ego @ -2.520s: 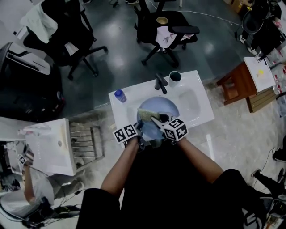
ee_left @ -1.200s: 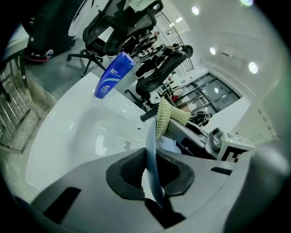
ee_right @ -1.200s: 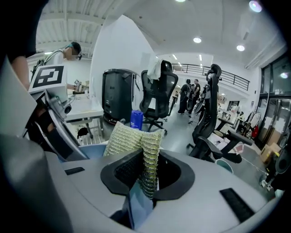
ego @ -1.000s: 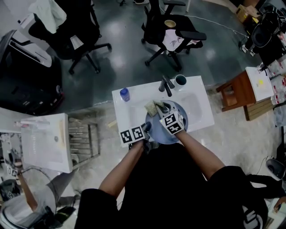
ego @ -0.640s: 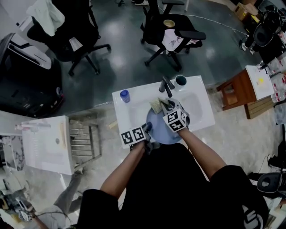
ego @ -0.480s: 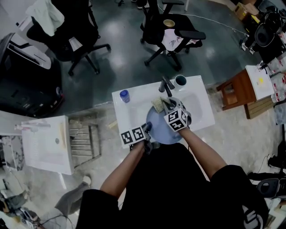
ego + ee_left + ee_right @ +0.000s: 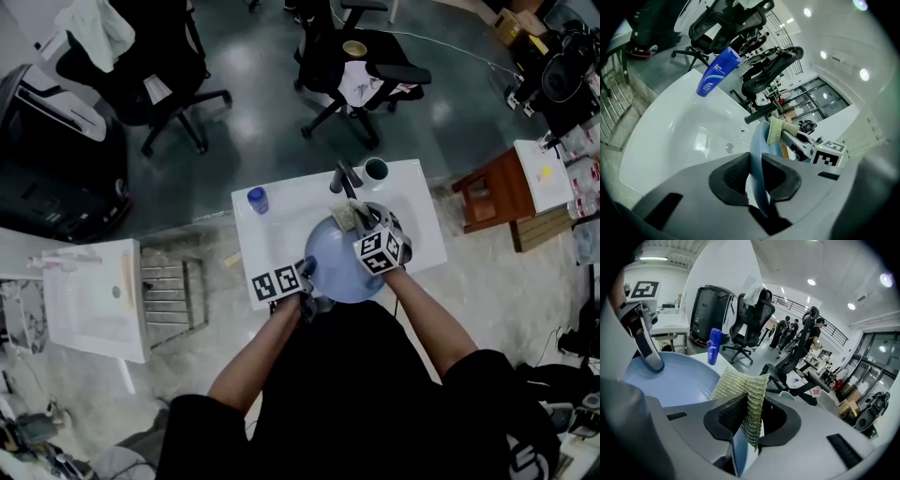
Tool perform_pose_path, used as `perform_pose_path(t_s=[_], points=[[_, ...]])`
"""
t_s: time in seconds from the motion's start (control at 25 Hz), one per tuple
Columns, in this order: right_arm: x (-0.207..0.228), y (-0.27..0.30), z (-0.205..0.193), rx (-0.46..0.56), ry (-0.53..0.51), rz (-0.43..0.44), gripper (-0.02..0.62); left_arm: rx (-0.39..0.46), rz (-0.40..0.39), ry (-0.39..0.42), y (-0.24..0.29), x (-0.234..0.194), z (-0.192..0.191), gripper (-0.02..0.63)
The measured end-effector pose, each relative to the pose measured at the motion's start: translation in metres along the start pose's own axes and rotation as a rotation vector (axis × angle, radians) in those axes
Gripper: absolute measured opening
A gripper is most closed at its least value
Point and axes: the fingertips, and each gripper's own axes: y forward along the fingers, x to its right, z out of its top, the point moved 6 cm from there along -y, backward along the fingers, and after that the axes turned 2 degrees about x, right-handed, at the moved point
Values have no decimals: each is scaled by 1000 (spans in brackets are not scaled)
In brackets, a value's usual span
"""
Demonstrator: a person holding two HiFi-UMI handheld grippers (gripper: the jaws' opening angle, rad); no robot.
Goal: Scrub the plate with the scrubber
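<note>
A pale blue plate point(image 7: 337, 262) is held over the white sink point(image 7: 281, 211). My left gripper point(image 7: 305, 277) is shut on the plate's near rim; in the left gripper view the rim point(image 7: 757, 154) runs edge-on between the pads. My right gripper point(image 7: 356, 220) is shut on a greenish mesh scrubber point(image 7: 344, 215) at the plate's far right edge. In the right gripper view the scrubber point(image 7: 743, 392) hangs folded between the pads beside the plate point(image 7: 670, 378). From the left gripper view the scrubber point(image 7: 780, 131) lies against the plate's far edge.
A black faucet point(image 7: 343, 176) and a dark cup point(image 7: 375, 170) stand at the sink's back. A blue bottle point(image 7: 255, 199) stands at its back left. Office chairs point(image 7: 361, 61) are beyond, a wooden stool point(image 7: 487, 187) to the right, a white cabinet point(image 7: 89, 300) to the left.
My right gripper has slid the scrubber rightward along the plate's far edge. The left gripper and plate have stayed put.
</note>
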Motion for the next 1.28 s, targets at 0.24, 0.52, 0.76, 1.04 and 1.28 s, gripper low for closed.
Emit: perform_pose_path(t_s=[0.24, 0.52, 0.76, 1.04, 1.28], points=[[15, -15, -25, -36, 7, -18, 71, 11, 23, 11, 5, 3, -7, 39], [33, -27, -55, -80, 17, -10, 71, 30, 30, -13, 14, 6, -15, 43], [38, -33, -77, -125, 15, 44, 71, 56, 43, -42, 17, 8, -20, 44], [38, -38, -102, -173, 69, 92, 71, 76, 65, -38, 24, 7, -21, 46], [38, -48, -126, -222, 106, 169, 71, 93, 67, -77, 31, 9, -24, 52]])
